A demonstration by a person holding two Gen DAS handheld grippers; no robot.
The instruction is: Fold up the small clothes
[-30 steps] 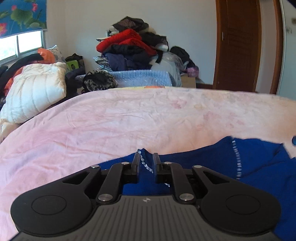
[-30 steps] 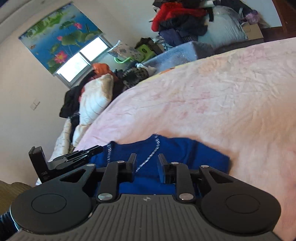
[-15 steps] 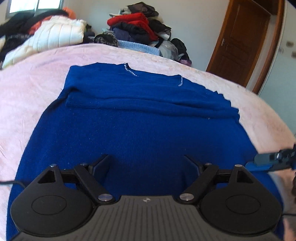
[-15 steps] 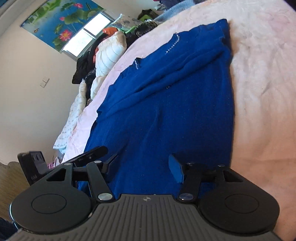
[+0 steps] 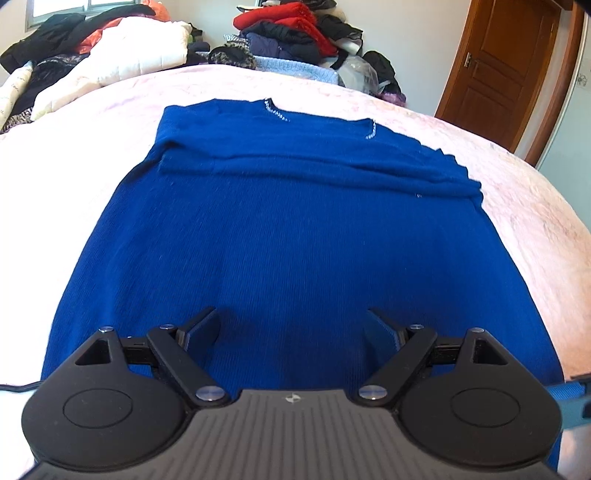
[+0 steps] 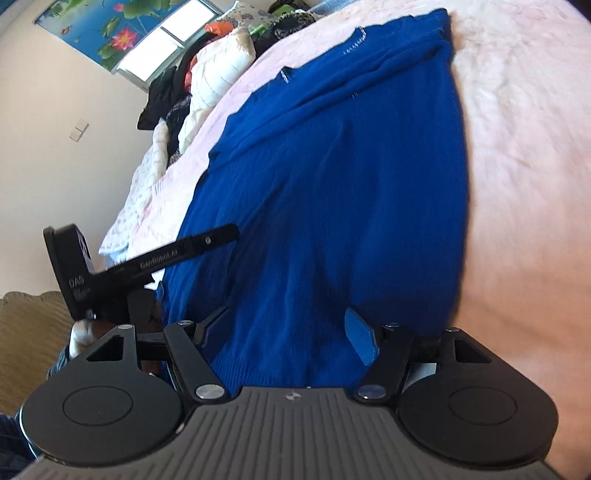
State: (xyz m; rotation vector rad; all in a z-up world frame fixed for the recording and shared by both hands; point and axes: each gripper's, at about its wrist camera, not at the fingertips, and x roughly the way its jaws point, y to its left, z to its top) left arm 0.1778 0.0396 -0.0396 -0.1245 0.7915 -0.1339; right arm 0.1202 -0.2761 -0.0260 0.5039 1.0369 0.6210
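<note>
**Blue sweater flat on the bed**

The sweater (image 5: 295, 236) lies spread on the pink bedspread (image 5: 517, 192). Over its near hem, the left gripper (image 5: 291, 328) stands wide apart, gripping nothing; the right gripper (image 6: 286, 328) is opening, empty. Piled clothes (image 5: 291, 33) lie beyond the sweater.

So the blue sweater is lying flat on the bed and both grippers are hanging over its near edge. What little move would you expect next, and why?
Probably both grippers dip to the hem and pinch it. The sweater lies flat on the bed, its far part already folded over. The left gripper is open and empty; the right gripper is opening, empty, over the hem. Lifting the hem toward the collar would halve it.
</note>
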